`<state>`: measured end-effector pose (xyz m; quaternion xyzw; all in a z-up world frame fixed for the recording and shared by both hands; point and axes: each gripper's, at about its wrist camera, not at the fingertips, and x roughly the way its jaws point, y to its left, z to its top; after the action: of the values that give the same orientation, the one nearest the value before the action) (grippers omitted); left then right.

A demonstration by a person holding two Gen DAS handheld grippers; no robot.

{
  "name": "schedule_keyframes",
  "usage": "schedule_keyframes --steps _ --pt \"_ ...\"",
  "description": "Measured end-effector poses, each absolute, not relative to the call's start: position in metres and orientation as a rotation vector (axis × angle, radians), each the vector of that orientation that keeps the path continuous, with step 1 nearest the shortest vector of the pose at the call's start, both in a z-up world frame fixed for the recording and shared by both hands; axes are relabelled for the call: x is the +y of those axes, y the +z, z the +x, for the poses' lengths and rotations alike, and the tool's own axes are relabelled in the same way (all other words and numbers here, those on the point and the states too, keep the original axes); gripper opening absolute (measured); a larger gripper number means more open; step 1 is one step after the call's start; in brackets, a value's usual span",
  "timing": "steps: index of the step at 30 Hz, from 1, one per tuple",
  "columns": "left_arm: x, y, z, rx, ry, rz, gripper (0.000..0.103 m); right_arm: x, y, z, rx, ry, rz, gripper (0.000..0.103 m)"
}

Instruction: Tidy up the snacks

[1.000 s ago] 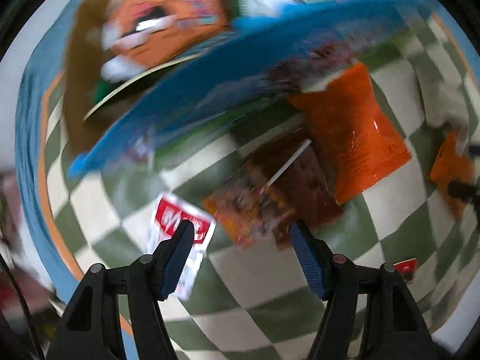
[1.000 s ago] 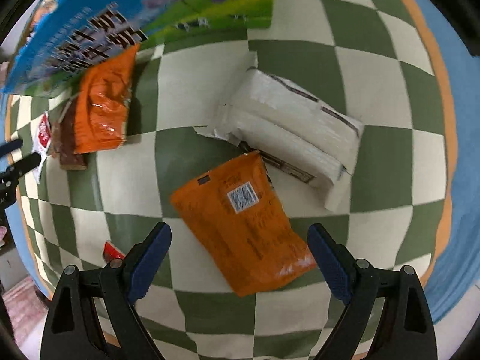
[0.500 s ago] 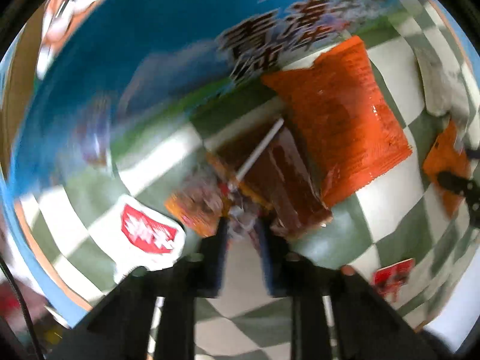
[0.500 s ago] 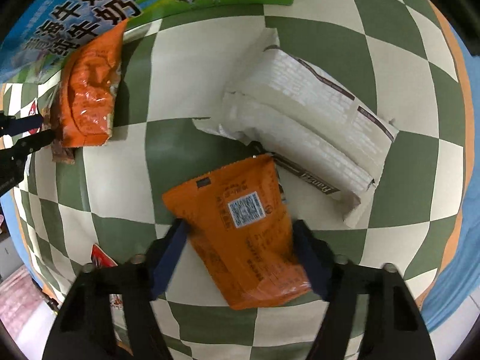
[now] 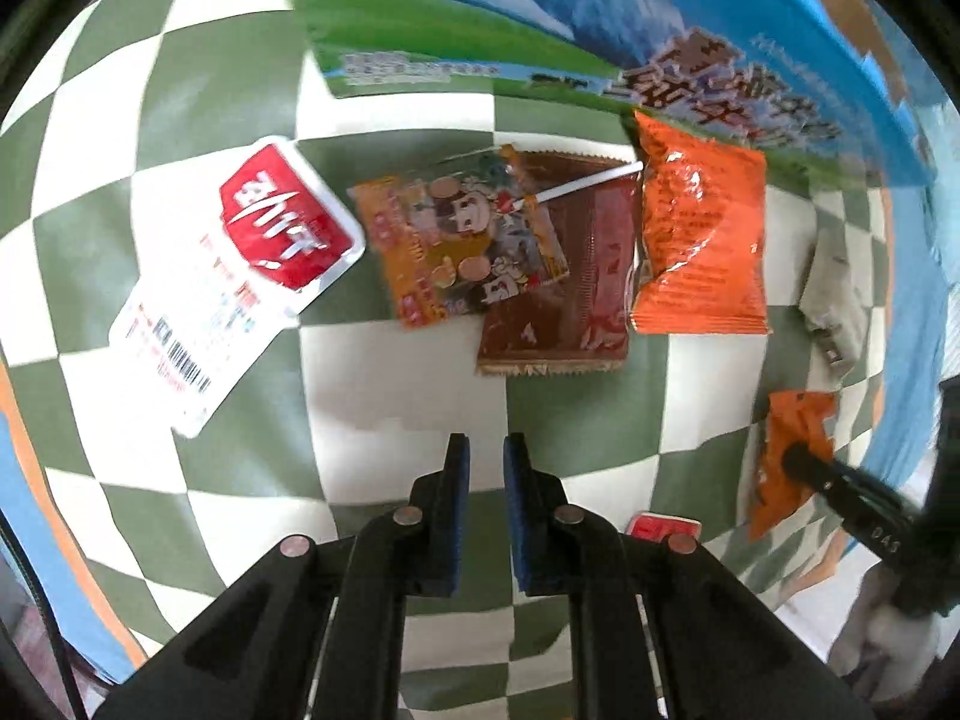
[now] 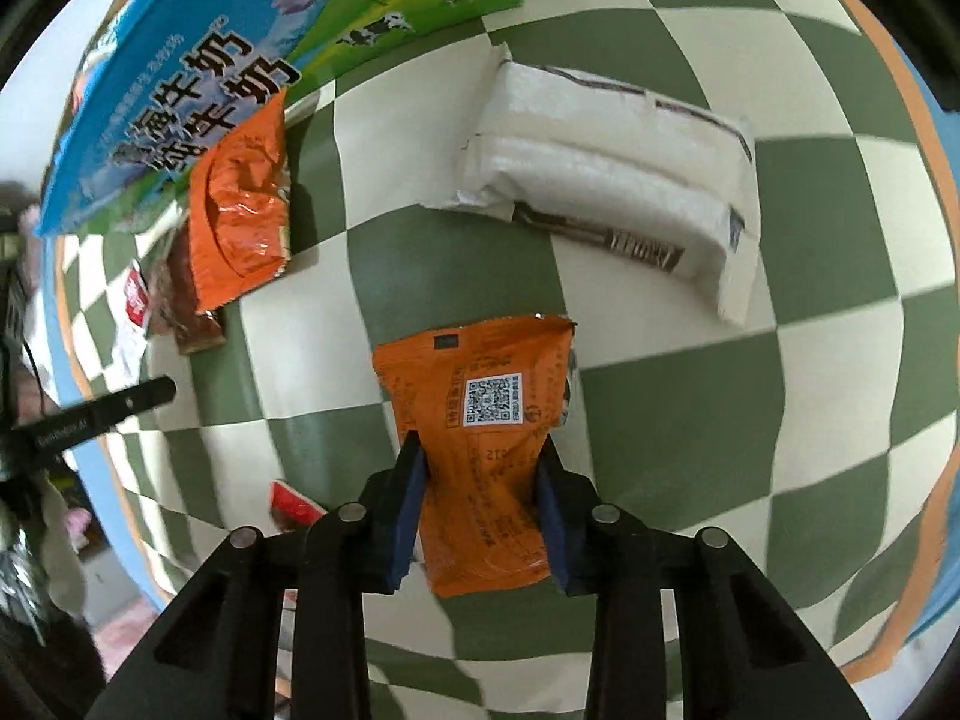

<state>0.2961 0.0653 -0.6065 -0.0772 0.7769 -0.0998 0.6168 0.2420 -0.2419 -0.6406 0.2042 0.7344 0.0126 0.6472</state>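
Green-and-cream checked cloth [image 6: 690, 396] with an orange and blue border is spread over the desk, and the snacks are scattered on it.

An orange packet [image 6: 486, 420] lying back side up, with a QR code on a white label, is pinched at its two side edges by the right hand-held gripper [image 6: 480, 468], whose jaws have just been closing onto it. Just behind it a white packet [image 6: 606, 180] is seen, printed with a barcode and dark lines of writing too small to be read. A small red packet [image 6: 291, 504] is partly hidden beside the left finger of that gripper.

The left hand-held gripper [image 5: 486, 450] is held above bare cloth with its blue pads [image 5: 461, 468] pressed nearly together and nothing between them. Beyond it a group of snacks is laid out: a white sachet [image 5: 210, 294] with a red logo, red text and a barcode; a cartoon-printed packet [image 5: 462, 240] touched by a thin white stick [image 5: 588, 180]; a brown wrapper [image 5: 576, 300] partly beneath that packet; and a second orange bag [image 5: 702, 240] overlapping the wrapper's right edge.

Behind the group stands a blue and green milk carton box [image 6: 240, 60], decorated with cows, flowers and large Chinese characters, of which 牛奶 can be read.
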Motion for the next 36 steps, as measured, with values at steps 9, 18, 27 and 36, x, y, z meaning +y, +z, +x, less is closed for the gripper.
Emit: schedule_keyframes --steps 9,18,27,36 --pt "0.101 -0.55 0.299 1.741 -0.279 -0.408 0.009 -0.241 -0.601 0.24 1.594 0.062 0.605 0.035" --pt "0.104 -0.495 0.333 1.604 -0.256 -0.257 0.011 -0.227 -0.54 0.256 1.486 0.148 0.624 0.035" --pt "0.123 -0.568 0.391 1.661 -0.245 0.157 0.05 -0.207 -0.565 0.284 1.527 0.167 0.501 0.035" --pt "0.112 -0.62 0.396 1.746 -0.381 0.342 0.057 -0.165 -0.585 0.304 1.57 0.207 0.409 0.035"
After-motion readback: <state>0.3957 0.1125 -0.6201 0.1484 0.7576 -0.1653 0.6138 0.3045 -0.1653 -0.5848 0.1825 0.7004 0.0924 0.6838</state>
